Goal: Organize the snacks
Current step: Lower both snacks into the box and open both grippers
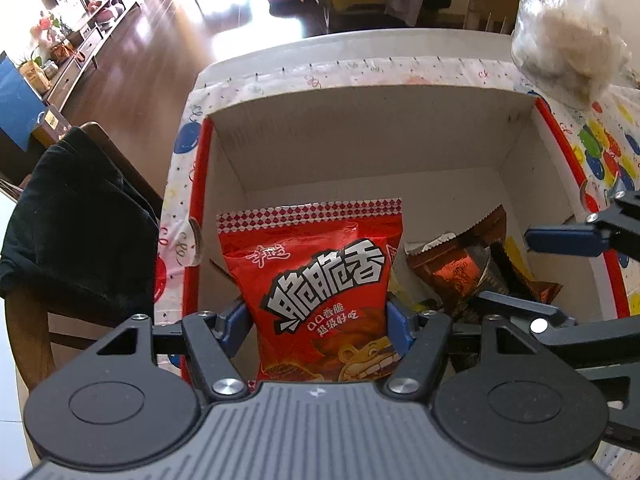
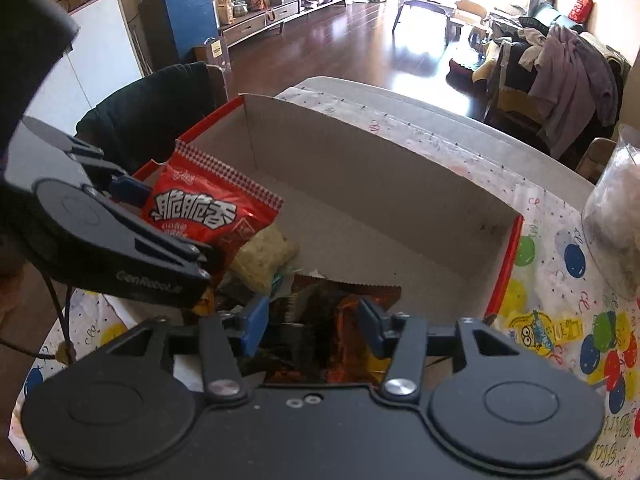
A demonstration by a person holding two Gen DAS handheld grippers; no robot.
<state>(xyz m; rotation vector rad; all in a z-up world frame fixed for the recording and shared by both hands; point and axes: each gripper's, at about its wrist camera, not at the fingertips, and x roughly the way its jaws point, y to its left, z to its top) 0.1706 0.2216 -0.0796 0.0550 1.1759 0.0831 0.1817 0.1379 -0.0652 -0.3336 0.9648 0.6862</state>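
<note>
The left hand-held gripper (image 1: 318,320) is clamping its blue pads on both sides of a big red snack bag (image 1: 316,280). It is holding the bag up over the near left part of the cardboard box (image 1: 360,140), just in front of it. The box is sitting on the counter (image 2: 560,280), which is wearing a balloon cloth. Most of the box floor past the bag is bare.

Just to the right of that hand-held gripper, a brown shiny snack pack (image 1: 460,268) is lying in the box, with a pale bag (image 2: 264,260) tucked between it and the red one.

The right hand-held gripper (image 2: 314,322) is reaching down over the brown pack. The pack is sitting between its pads, but I cannot tell if they are squeezing it or only standing beside it.

Things could go wrong here. The two hand-held grippers are working very near each other, so they could be bumping. The red bag is puffy and slippery, so it could be sliding out, or popping if squeezed too hard. The brown pack could be slipping away if only its crinkly edge is getting pinched. A big clear bag (image 1: 564,40) is sitting far off to the right, near the counter edge.
</note>
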